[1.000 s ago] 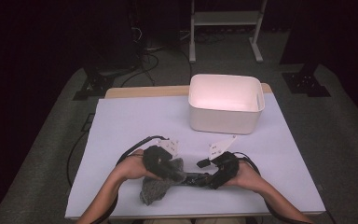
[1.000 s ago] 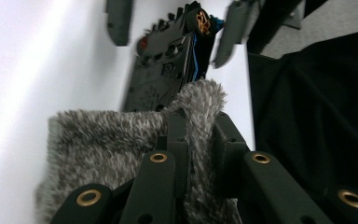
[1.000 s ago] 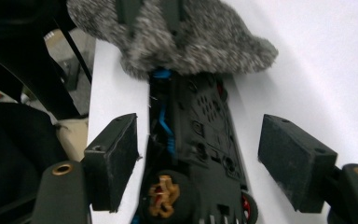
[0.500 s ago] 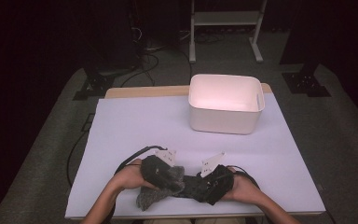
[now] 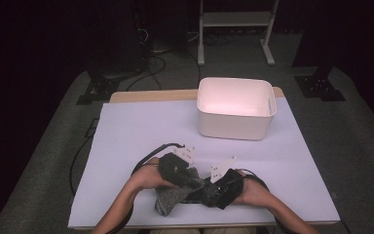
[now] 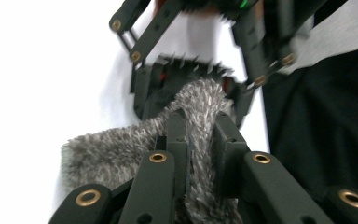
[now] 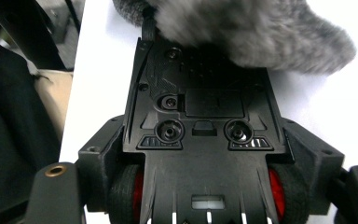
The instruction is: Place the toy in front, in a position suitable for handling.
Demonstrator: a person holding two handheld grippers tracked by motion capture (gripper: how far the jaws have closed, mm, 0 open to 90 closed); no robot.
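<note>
Covering table (image 5: 126, 146): white sheet; dark room; fuzzy cloth (image 5: 168, 200) near front edge, pinched by left gripper (image 5: 195, 181); right gripper (image 5: 208, 192) spread, jaws lately closing; bin (image 5: 236, 109) well apart.

Grey fuzzy cloth (image 5: 168, 201) half hidden beneath both hand-held grippers in high view; shape not readable. Lower end cut off by bottom edge in left gripper view, upper part cut off and blurred in right gripper view. Right hand-held gripper (image 6: 191, 77) blurred, its top cropped. Bin (image 5: 236, 105) contents not discernible.
</note>
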